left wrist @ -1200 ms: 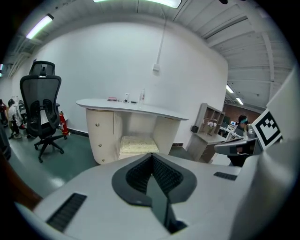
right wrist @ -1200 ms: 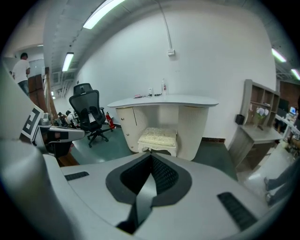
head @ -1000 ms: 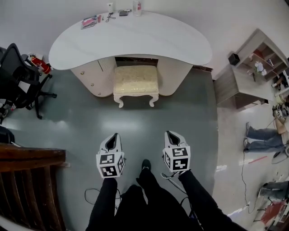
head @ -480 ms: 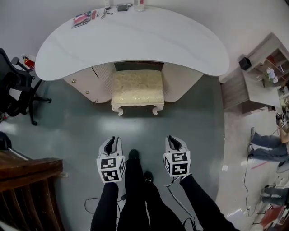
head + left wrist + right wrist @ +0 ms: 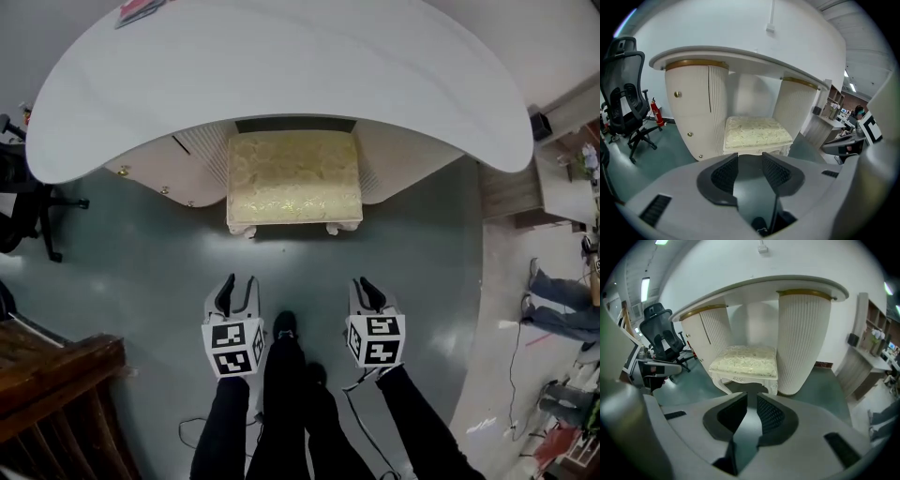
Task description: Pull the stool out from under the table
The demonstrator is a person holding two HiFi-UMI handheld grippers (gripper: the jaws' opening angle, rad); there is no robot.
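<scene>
Ahead of both grippers the bench [image 5: 281, 66] overhangs the stool [image 5: 293, 178], which sits tucked in its kneehole with only the front edge out. My left gripper [image 5: 236, 281] and right gripper [image 5: 367, 287] hang short of it, jaws spread and empty. I judge the pull-out remains.

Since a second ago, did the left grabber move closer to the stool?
Yes. The left gripper has come forward toward the stool; the gap between them is smaller.

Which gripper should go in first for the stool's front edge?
Left, marginally: the left gripper has wider-open jaws and faces a front corner of the stool; the right gripper sits slightly outside it.
</scene>
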